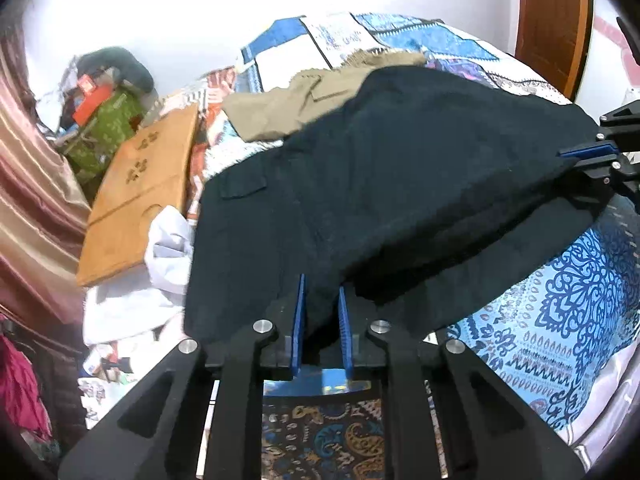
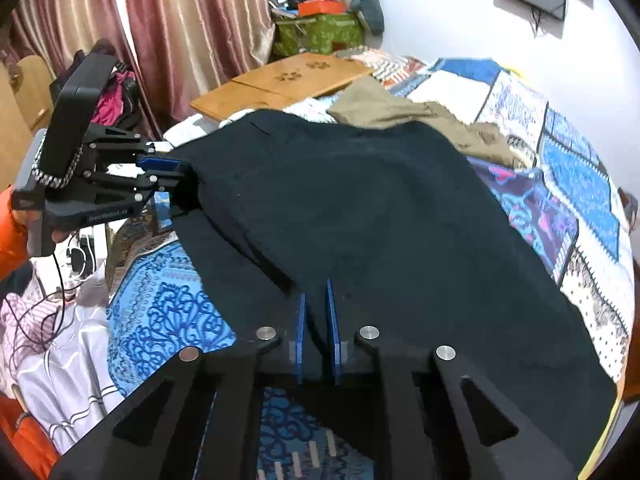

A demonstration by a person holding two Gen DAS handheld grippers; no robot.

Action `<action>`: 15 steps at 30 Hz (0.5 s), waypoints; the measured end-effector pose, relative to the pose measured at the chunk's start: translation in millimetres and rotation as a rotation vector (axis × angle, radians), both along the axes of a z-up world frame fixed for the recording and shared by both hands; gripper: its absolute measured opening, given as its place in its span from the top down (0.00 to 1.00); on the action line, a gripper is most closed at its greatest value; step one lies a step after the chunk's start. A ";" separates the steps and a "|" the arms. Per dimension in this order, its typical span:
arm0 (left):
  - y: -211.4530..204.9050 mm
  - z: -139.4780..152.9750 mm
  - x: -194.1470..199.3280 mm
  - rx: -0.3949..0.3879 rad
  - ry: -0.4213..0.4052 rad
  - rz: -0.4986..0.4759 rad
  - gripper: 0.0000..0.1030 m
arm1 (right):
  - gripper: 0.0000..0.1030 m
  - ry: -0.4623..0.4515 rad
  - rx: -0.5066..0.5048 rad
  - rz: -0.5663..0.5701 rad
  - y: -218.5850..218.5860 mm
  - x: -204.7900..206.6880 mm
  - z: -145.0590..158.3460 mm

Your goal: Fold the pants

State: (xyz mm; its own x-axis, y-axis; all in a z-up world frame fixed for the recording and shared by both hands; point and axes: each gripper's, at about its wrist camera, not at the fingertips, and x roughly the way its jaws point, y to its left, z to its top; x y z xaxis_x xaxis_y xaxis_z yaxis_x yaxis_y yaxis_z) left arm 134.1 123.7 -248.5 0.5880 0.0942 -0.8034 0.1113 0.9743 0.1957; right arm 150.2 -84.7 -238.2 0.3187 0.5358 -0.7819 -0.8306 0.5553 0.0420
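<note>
Bed with patterned blue quilt [image 1: 568, 320], dark pants [image 1: 400, 184] spread across it.
Left gripper [image 1: 322, 312] and right gripper [image 2: 316, 312] pinched shut on near hem; lift evenly, keep edge taut, carry across.

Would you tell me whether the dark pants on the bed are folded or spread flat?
Partly folded: the dark pants show a doubled layer near the left gripper, overlapping a lower layer on the bed.

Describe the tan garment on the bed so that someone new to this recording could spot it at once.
Start at the bed with the blue patterned quilt. On it lie the dark navy pants; the tan garment lies crumpled just beyond their far edge, near the wooden board. It is the only khaki cloth there, with a frayed edge.
</note>
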 end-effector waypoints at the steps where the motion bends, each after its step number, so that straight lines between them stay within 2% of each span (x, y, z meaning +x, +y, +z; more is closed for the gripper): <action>1: 0.4 1.6 -0.4 0.003 -0.003 0.001 0.86 | 0.92 -0.003 0.008 0.005 -0.1 -2.9 3.0; 5: 2.2 4.1 -5.9 0.006 0.005 0.001 0.86 | 0.93 0.001 0.029 0.020 -0.3 -10.4 11.4; 8: 6.5 -4.0 -10.2 -0.032 0.042 0.011 0.86 | 0.93 0.027 0.048 0.026 -1.1 -12.6 12.1; 11: 4.9 -21.8 -12.4 -0.054 0.104 0.013 0.86 | 0.92 0.044 0.020 0.025 2.0 -16.3 -0.4; 13: 2.5 -30.3 -15.0 -0.051 0.131 0.012 0.85 | 0.89 0.091 0.005 0.010 2.7 -13.9 -14.2; 15: 0.2 -30.0 -17.1 -0.034 0.128 0.013 0.84 | 0.86 0.099 0.035 -0.013 -2.1 -13.4 -14.9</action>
State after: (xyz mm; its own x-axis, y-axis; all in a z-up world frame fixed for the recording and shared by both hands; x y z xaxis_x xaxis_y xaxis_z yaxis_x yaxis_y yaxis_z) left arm 117.0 123.9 -278.5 0.4792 0.0727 -0.8747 0.1206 0.9817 0.1477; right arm 136.8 -86.8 -253.1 0.2478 0.5597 -0.7908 -0.8144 0.5625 0.1429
